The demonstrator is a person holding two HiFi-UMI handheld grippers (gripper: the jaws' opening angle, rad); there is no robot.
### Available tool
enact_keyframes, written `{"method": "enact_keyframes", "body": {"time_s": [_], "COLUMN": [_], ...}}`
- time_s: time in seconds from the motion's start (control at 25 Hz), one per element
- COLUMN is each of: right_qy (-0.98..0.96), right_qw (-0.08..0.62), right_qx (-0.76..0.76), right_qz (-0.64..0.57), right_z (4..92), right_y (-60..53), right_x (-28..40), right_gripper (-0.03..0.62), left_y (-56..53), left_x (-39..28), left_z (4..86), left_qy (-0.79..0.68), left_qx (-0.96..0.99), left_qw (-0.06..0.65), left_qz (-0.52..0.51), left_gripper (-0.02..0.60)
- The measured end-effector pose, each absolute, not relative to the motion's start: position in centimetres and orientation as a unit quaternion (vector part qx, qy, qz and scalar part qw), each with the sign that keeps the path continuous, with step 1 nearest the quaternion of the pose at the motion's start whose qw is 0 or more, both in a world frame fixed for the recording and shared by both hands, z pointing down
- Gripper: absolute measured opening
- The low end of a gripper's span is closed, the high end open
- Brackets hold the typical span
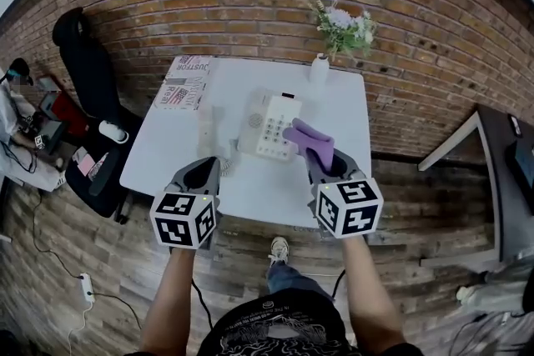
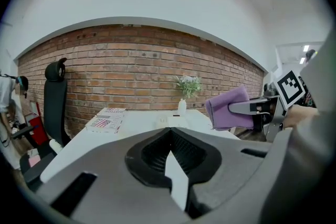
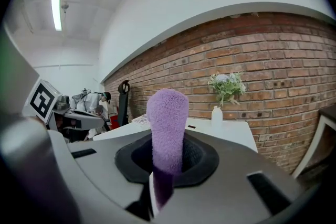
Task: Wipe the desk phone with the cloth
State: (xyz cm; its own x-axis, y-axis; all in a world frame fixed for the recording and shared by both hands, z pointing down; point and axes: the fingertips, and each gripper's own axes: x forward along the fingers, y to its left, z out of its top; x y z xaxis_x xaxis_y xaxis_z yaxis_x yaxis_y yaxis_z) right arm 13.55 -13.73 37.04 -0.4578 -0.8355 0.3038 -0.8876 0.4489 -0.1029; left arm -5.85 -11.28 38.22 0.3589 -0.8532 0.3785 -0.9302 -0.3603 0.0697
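A white desk phone (image 1: 271, 127) with a keypad lies near the middle of the white table (image 1: 167, 154). Just right of the phone and above it hangs a folded purple cloth (image 1: 308, 138), and my right gripper (image 1: 319, 160) is shut on it. In the right gripper view the cloth (image 3: 167, 123) stands upright out of the shut jaws. My left gripper (image 1: 208, 171) hovers over the table's near edge, left of the phone, shut and empty. The left gripper view shows the cloth (image 2: 228, 108) off to its right.
A white vase (image 1: 319, 67) with flowers (image 1: 344, 25) stands at the table's far edge. A printed magazine (image 1: 182, 83) lies at the far left corner. Left of the table are a black chair (image 1: 88, 79) and a person (image 1: 12, 125). Another desk (image 1: 501, 171) stands at right.
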Motion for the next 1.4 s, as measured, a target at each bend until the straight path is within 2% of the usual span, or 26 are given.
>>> {"method": "enact_keyframes", "body": {"time_s": [0.6, 0.8, 1.08, 1.4], "right_qy": [-0.807, -0.788, -0.773, -0.773], "right_qw": [0.111, 0.092, 0.106, 0.096], "right_qx": [0.55, 0.559, 0.56, 0.545], "right_qz": [0.185, 0.241, 0.279, 0.31], "right_z": [41.4, 44.6, 49.0, 50.5], "right_y": [-29.0, -32.7, -35.5, -36.4], "right_x": [18.6, 19.4, 18.6, 16.7], "right_gripper": [0.043, 0.043, 0.043, 0.043], "left_y": [-25.5, -27.4, -28.6, -29.0], "left_x": [-0.4, -0.3, -1.1, -2.2], "left_z": [40.8, 42.3, 43.8, 44.8], "left_qy": [-0.512, -0.512, -0.516, -0.515], "left_qx": [0.829, 0.823, 0.813, 0.813], "left_qw": [0.159, 0.171, 0.183, 0.194], "left_qz": [0.16, 0.179, 0.199, 0.193], "left_gripper": [0.005, 0.005, 0.005, 0.005]}}
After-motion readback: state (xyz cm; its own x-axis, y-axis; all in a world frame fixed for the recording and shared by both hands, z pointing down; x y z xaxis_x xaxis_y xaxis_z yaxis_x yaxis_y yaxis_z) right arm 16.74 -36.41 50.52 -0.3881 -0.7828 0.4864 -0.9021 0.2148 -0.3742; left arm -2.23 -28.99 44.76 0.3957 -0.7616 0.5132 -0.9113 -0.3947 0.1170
